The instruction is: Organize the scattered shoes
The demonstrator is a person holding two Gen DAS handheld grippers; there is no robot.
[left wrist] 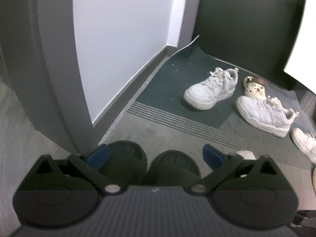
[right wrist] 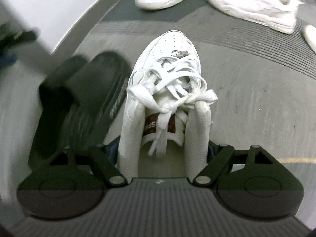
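pads of right gripper [right wrist: 163, 152] (mostly hidden) flank white sneaker [right wrist: 165, 98].

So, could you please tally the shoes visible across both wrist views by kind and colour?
White sneakers: 4 (the last is cut off by the picture's edge)
Black slides: 2
Cream clog: 1
Total: 7

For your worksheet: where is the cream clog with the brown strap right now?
In the left wrist view, the cream clog sits at the right on the dark mat, between two white sneakers.
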